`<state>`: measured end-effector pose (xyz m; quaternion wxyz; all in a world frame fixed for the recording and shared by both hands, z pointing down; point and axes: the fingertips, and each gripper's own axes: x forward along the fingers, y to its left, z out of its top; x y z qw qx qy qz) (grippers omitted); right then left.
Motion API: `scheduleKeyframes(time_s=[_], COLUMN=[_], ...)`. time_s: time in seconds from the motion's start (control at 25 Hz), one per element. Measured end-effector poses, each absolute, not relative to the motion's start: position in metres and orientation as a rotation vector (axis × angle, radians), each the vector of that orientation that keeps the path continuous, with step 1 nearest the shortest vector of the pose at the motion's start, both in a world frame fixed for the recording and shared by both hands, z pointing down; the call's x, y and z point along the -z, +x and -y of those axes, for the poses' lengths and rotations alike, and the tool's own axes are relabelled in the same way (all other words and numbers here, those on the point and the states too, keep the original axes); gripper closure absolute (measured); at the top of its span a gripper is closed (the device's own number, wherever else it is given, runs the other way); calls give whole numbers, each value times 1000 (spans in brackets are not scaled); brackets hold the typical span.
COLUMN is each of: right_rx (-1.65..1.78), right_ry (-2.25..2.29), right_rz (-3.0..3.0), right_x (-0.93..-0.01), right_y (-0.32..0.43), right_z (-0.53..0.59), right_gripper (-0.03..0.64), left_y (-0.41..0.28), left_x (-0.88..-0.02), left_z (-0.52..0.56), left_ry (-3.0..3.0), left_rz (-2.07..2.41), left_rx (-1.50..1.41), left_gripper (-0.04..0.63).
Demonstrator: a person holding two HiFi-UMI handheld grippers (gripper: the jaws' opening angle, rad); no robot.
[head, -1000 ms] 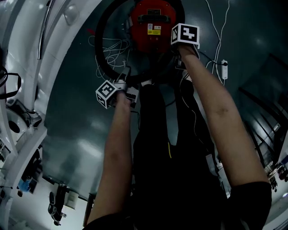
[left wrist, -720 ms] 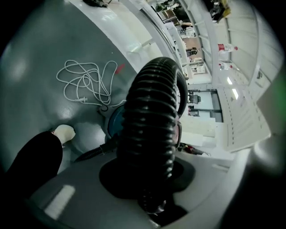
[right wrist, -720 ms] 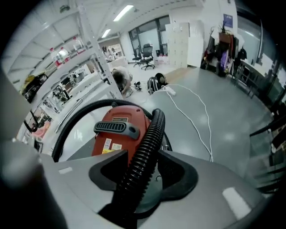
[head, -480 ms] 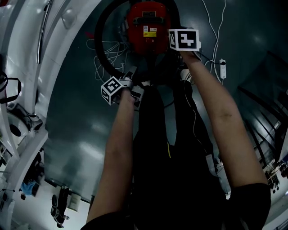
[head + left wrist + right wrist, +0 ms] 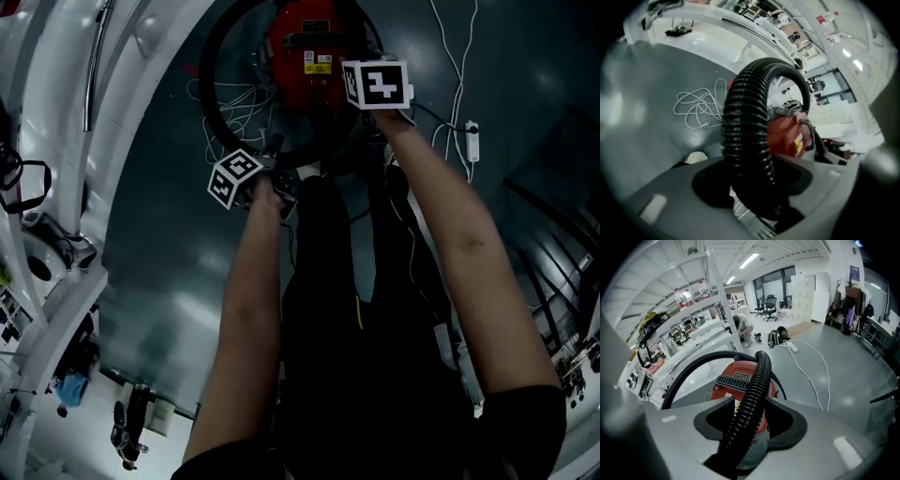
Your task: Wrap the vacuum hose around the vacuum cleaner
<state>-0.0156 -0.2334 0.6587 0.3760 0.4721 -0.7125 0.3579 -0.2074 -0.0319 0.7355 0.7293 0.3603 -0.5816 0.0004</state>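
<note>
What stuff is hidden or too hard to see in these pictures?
- Head view: top of the vacuum cleaner and of the hose loop, cut off by the upper edge.
- Head view: print on the yellow label, too small.
- Left gripper view: much of the vacuum cleaner, behind the hose.

A: Where does the red canister vacuum cleaner (image 5: pixel 314 42) stand?
B: Far centre on the grey floor (image 5: pixel 159 272). The black ribbed hose (image 5: pixel 745 126) loops along its left; a coiled white cable (image 5: pixel 696 110) lies left, a white power strip (image 5: pixel 472 141) right.
</note>
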Motion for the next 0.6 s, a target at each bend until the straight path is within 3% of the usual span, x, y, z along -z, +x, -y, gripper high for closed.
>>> scheduleKeyframes(time_s=[0.08,0.16,0.36,0.6], right_rx=[-920,-930,-976,-1074], right_ry=[1210,1205,1228,1263], right_rz=[1825,1829,1846,1853], right_x=[-658,-659,-656,-650], right_y=[-15,-13,-14,-12], right_z=[234,233,233,237], right_gripper=[413,414,416,423], left_y=[-212,-216,-242,-262], left_x=[-740,-740,-728,-716], left_z=[23,18,22,30], left_ry=[778,766,798,882], left_rz=[1312,1352,1566,1633], left_rx=[-83,-113,-293,-307], left_gripper=[266,202,126,71])
